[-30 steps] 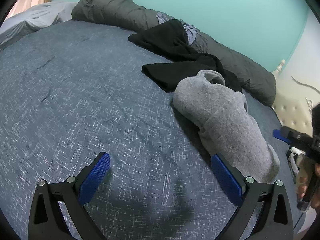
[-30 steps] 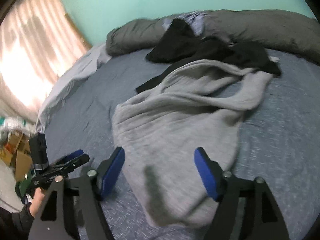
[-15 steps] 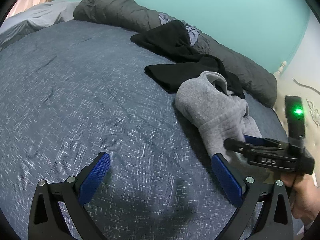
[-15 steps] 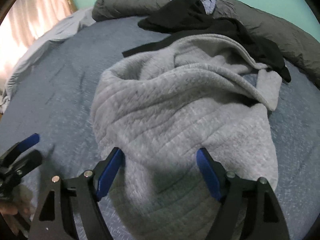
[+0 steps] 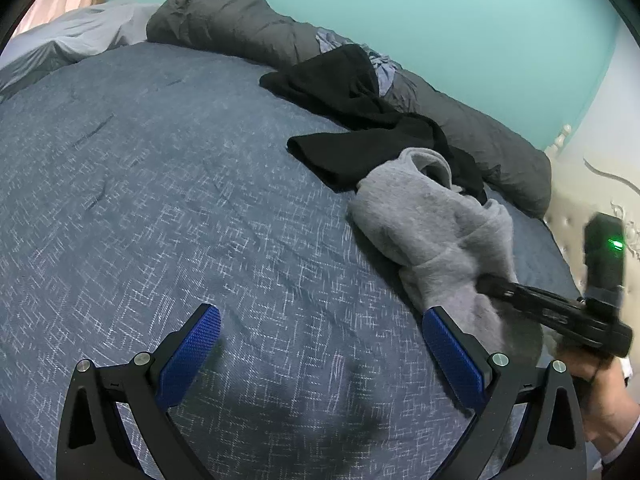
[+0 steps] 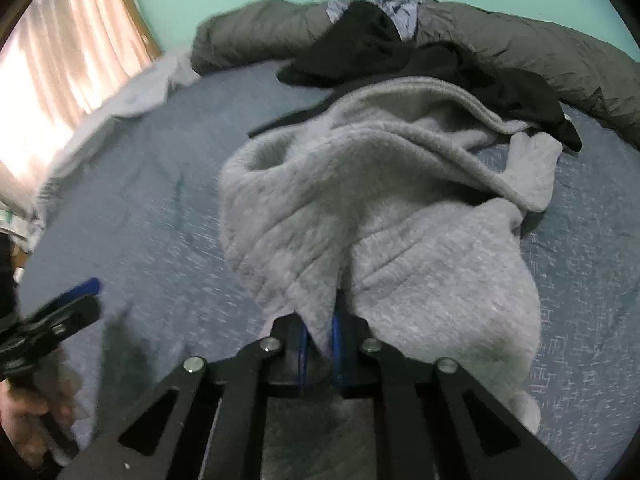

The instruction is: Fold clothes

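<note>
A crumpled grey fleece sweatshirt point(image 5: 432, 232) point(image 6: 380, 200) lies on the right part of the blue bedspread point(image 5: 160, 180). My right gripper point(image 6: 320, 320) is closing its jaws, and a fold of the sweatshirt's near edge is pinched between the blue pads. In the left wrist view, the right gripper point(image 5: 496, 286) reaches into the sweatshirt's near end from the right, held by a hand. My left gripper point(image 5: 320, 316) stands open above bare bedspread, to the left of the sweatshirt, with nothing between its fingers.
A black garment point(image 5: 360, 132) point(image 6: 360, 48) lies behind the sweatshirt, partly on a rolled dark grey duvet point(image 5: 240, 32) along the teal wall. A pale sheet point(image 5: 80, 36) is bunched at the far left. A cream headboard point(image 5: 592, 200) stands at the right.
My right gripper came down onto the sweatshirt's near edge and went from wide open to closed on a fold. The left gripper has stayed where it was, open.
</note>
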{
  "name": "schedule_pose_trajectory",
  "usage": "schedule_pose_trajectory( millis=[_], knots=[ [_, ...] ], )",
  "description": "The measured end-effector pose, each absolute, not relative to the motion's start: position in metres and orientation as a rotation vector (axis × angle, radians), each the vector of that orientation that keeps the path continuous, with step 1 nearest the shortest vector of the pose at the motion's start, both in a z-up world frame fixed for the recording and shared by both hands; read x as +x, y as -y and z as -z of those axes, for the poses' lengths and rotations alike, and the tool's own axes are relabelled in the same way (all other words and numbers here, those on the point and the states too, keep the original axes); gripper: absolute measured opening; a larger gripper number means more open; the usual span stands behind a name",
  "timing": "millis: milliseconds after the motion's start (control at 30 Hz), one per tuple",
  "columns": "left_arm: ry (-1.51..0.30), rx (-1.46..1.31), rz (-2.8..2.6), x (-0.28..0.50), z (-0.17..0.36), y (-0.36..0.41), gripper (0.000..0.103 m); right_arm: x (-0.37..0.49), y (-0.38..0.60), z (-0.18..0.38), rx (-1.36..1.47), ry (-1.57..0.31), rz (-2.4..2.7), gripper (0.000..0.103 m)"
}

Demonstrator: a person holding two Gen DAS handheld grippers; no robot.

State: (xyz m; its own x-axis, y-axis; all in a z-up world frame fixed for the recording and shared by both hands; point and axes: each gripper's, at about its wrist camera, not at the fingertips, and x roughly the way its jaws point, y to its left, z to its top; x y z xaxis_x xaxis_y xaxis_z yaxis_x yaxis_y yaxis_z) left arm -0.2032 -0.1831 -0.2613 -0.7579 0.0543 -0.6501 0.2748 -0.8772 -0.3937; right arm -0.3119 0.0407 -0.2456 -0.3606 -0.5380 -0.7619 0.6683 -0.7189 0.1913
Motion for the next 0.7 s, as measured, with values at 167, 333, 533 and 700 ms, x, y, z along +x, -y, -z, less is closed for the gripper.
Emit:
schedule_pose_trajectory(
  millis=[167, 333, 533, 700],
  knots=[
    [-0.729, 1.004, 2.760, -0.201, 0.251, 0.182, 0.103, -0.289, -0.067, 0.218, 1.037, -0.158, 2.123, 0.008],
    [-0.707, 0.971, 2.796, -0.198, 0.235, 0.174, 0.103, -0.269, -0.102, 0.189, 0.992, -0.106, 2.142, 0.008],
    [-0.756, 0.912, 2.813, -0.191, 0.212, 0.169, 0.103, -0.243, -0.144, 0.139, 0.918, -0.011, 2.147, 0.008],
    [-0.728, 0.898, 2.848, -0.175, 0.188, 0.152, 0.103, -0.220, -0.177, 0.101, 0.866, 0.059, 2.157, 0.007]
  ],
)
